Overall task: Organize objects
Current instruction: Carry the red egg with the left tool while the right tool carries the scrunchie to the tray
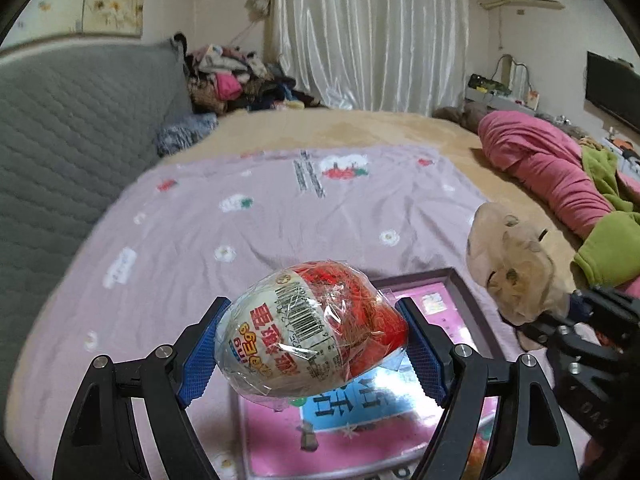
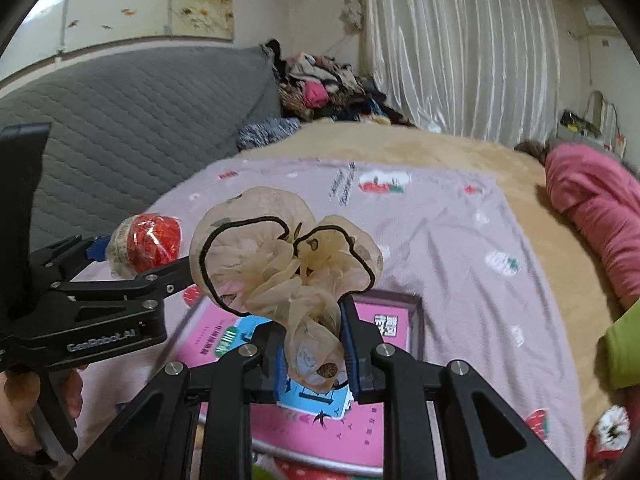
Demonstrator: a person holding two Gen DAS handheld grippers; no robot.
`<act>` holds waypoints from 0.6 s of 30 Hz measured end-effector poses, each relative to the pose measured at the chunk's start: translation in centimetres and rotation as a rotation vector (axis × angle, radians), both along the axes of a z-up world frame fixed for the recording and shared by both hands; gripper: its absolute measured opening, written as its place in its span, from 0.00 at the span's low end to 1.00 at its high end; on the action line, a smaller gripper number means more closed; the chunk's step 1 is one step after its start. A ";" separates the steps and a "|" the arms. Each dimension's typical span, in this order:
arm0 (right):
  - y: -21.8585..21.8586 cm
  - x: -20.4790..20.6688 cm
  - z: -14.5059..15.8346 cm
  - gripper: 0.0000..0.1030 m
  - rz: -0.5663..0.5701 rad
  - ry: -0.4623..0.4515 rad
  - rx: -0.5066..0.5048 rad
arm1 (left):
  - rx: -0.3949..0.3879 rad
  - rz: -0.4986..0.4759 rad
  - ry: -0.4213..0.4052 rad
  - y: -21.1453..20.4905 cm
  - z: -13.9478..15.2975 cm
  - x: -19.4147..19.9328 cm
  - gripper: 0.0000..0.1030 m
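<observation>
My left gripper (image 1: 310, 344) is clamped on a wrapped toy egg (image 1: 308, 328), held above the pink gift box (image 1: 460, 280) on the lilac sheet (image 1: 240, 232). My right gripper (image 2: 312, 344) pinches a beige organza scrunchie (image 2: 280, 256) over the same box; only its view shows my hand (image 2: 20, 412).

Ahead of both your grippers the lilac strawberry-print sheet (image 1: 248, 216) lies bare, open room to travel forward. Directly beneath them sits the pink picture box (image 1: 468, 292), its raised rim in the way if you drop low. Your left gripper (image 1: 312, 340) and right gripper (image 2: 312, 344) hang close side by side, each crowding the other's inner flank. Far right, the pink quilt (image 1: 548, 168) and green cloth (image 1: 608, 248) block; far left, the grey quilted headboard (image 1: 72, 128).
</observation>
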State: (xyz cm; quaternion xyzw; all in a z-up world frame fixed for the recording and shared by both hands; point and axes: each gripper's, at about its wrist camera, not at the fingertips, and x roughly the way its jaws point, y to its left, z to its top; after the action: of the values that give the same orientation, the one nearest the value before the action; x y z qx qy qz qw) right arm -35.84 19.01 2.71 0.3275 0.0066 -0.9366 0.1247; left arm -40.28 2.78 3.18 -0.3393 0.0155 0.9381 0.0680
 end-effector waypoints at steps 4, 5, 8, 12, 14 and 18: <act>-0.3 -3.3 -3.0 0.23 -0.011 -0.039 0.007 | -0.011 -0.008 -0.015 0.4 -3.2 -2.3 0.81; -0.3 -4.2 -3.6 0.23 -0.016 -0.050 0.017 | -0.016 -0.012 -0.025 0.6 -3.8 -2.9 0.81; 0.1 -6.4 -5.4 0.23 -0.038 -0.063 -0.001 | -0.026 -0.005 -0.036 1.0 -5.8 -4.2 0.81; 0.4 -7.5 -8.7 0.23 -0.030 -0.081 -0.006 | -0.065 -0.005 -0.048 1.4 -8.6 -6.2 0.81; 0.7 -8.6 -10.7 0.23 -0.019 -0.133 0.025 | -0.080 -0.009 -0.061 1.5 -9.9 -7.2 0.81; 2.4 -9.9 -12.4 0.23 -0.054 -0.179 -0.035 | -0.099 -0.008 -0.099 2.0 -12.0 -8.5 0.81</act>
State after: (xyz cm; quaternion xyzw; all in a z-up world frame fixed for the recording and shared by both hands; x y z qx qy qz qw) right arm -45.69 21.39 -9.67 0.4076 -0.0299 -0.9066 0.1053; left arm -48.74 4.77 -8.85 -0.3882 0.0596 0.9180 0.0554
